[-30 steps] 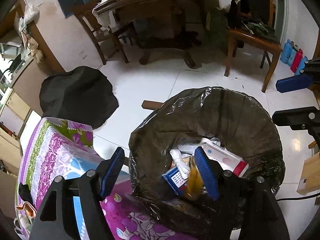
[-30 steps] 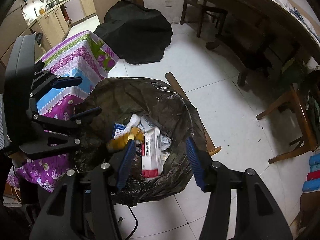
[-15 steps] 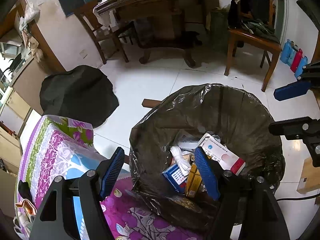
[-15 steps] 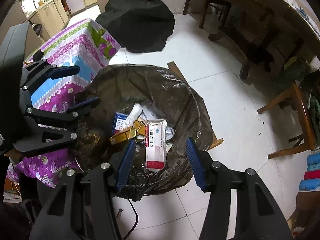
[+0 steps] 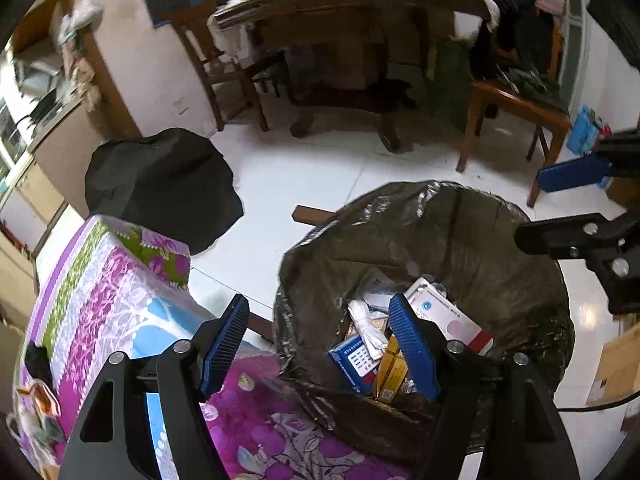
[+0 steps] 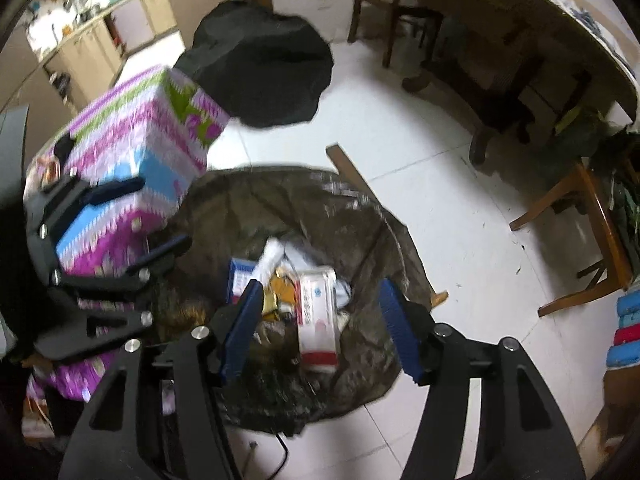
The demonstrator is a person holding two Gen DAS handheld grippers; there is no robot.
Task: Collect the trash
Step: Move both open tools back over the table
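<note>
Looking down along both tools, the views center on a bin lined with a dark plastic bag [image 5: 460, 240] that stands on a white tiled floor [image 5: 312, 176]. The left tool [image 5: 320, 344] hangs over the near rim of the bag with its blue-padded fingers [image 5: 224, 344] spread wide apart and nothing between them; one finger is over a bench covered with a purple and green flowered cloth [image 5: 104, 300], the other over the trash inside the bag. The right tool [image 6: 320, 328] hovers above the bag opening; its jaws have just been opening, and they hold nothing, with the trash lying loose below them.

Inside the bag lies a pile of trash: a white box with a red end [image 6: 318, 316], a blue and white box [image 5: 356, 362], a yellow packet [image 5: 394, 372] and a twisted white wrapper [image 5: 366, 330]. The white box rests on top of the pile, tilted, beside the yellow packet.

The bench stands touching the bag on the left. A black heap of cloth [image 5: 160, 184] lies on the floor beyond the bench. A strip of wood [image 6: 352, 170] lies on the floor just behind the bag. Farther back stand a large wooden table [image 5: 348, 4] and wooden chairs [image 5: 516, 108]. The right wrist view is blurred.
</note>
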